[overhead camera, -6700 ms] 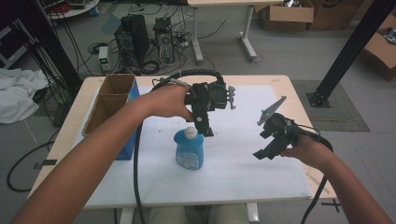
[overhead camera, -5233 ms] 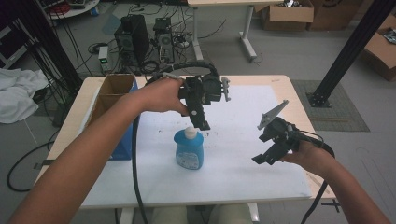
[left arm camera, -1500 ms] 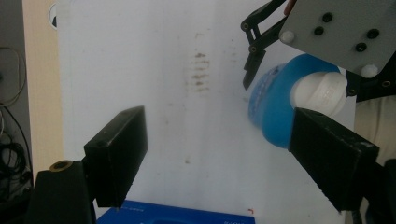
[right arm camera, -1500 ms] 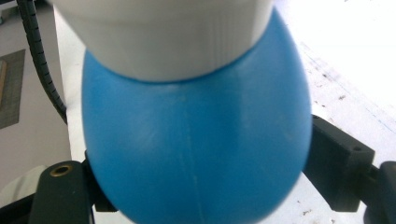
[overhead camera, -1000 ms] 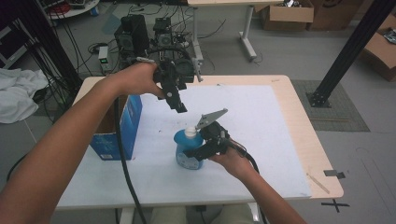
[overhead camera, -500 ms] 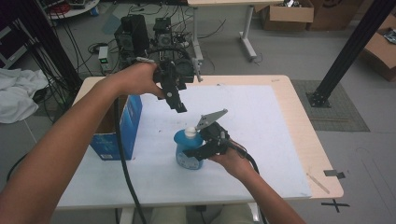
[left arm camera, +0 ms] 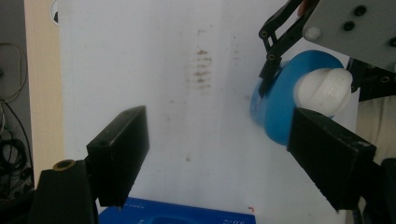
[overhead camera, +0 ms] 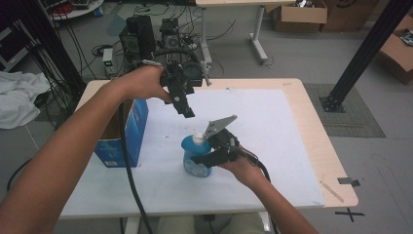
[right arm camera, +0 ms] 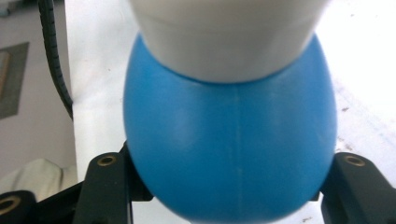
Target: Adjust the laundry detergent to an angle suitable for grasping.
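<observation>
Open cardboard box at desk's left edge, contents hidden, rounded blue white-capped bottle upright mid-desk, right gripper just closed onto its body, left gripper wide above it.

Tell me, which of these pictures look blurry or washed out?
Right gripper view: the blue bottle sits so close that it looks soft, and the white sheet glares. Left gripper view: the near black jaws blur slightly, but the bottle's white cap stays fairly clear. High view: evenly lit, sharp.
</observation>
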A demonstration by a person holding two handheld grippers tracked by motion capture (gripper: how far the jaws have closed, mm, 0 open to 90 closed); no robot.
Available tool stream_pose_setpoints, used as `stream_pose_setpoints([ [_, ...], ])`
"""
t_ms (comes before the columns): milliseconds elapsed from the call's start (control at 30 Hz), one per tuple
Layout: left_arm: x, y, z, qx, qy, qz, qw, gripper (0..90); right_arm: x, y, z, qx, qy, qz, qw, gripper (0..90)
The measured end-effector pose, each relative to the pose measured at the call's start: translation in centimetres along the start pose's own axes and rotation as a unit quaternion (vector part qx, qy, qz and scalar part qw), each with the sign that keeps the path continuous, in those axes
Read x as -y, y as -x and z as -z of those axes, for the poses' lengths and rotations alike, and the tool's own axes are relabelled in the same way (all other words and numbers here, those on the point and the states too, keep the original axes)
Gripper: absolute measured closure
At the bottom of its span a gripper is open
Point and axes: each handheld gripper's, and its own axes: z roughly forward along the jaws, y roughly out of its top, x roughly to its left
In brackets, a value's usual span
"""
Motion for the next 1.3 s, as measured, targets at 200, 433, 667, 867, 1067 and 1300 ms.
stream_pose_setpoints([
  [200,0.0,-0.1,-0.1,-0.002,0.002,0.002,1.0,21.8,-0.4,-0.3,0.1,0.009,-0.01,0.028,0.9995,43.1],
  [433,0.2,-0.1,0.0,-0.004,0.002,0.006,1.0,21.8,-0.5,-0.2,0.1,0.004,-0.014,0.046,0.9988,44.3],
  [667,0.4,-0.1,0.2,-0.007,0.004,0.011,0.9999,21.8,-1.0,0.0,0.3,-0.006,-0.031,0.059,0.9977,44.4],
  [867,0.6,-0.2,0.2,-0.008,-0.001,0.016,0.9998,21.8,-1.3,0.3,1.0,-0.024,-0.035,0.08,0.9959,44.4],
  [1067,0.7,-0.2,0.2,-0.01,0.0,0.02,0.9997,21.7,-1.3,0.7,1.3,-0.053,-0.032,0.102,0.9929,44.4],
  [1300,0.7,-0.2,0.2,-0.012,-0.005,0.024,0.9996,21.7,-1.4,1.4,1.8,-0.082,-0.028,0.128,0.9881,44.3],
])
